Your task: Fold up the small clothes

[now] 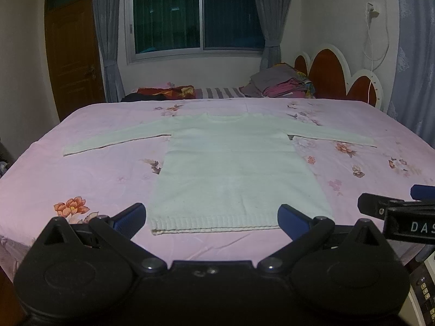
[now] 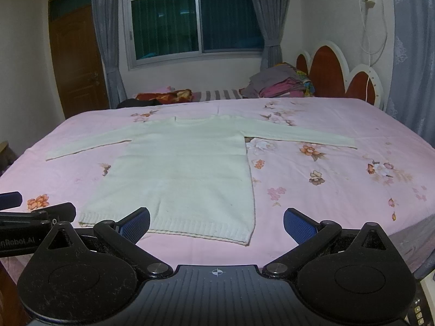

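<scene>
Nearest the lens, the left tongs (image 1: 212, 214) are seen spread wide and holding nothing, their blue pads poised just short of the sweater's ribbed hem (image 1: 214, 224). The right tongs (image 2: 216, 221) are likewise released and empty, positioned over the hem's right corner, with nothing gripped between the pads.

Beyond the hem, the bed (image 1: 89, 179) is covered by a pink floral sheet, and almost the whole of both views is taken up by it. On the sheet, a white knitted long-sleeved sweater (image 1: 231, 163) is laid flat, with the hem towards the cameras, the neckline (image 1: 224, 118) at the far end, and both sleeves stretched straight out sideways from the body. The left sleeve (image 1: 114, 141) and the right sleeve (image 1: 334, 135) are seen to lie smooth, without visible bunching.

Behind the sweater's neckline, a pile of folded clothes (image 1: 282, 82) is stacked by the headboard (image 1: 326, 68).

The knit is judged to be soft, light and limp, so sagging and stretching are to be expected wherever it is lifted by a single point. A firmer purchase is likely to be offered by the thicker ribbed edges. A sleeve cuff or a shoulder seam is judged the sensible place for a first pinch, with a hem corner on the same side taken by the other tongs, so that the fold can be carried over evenly. No fold is yet seen to have been made.
</scene>
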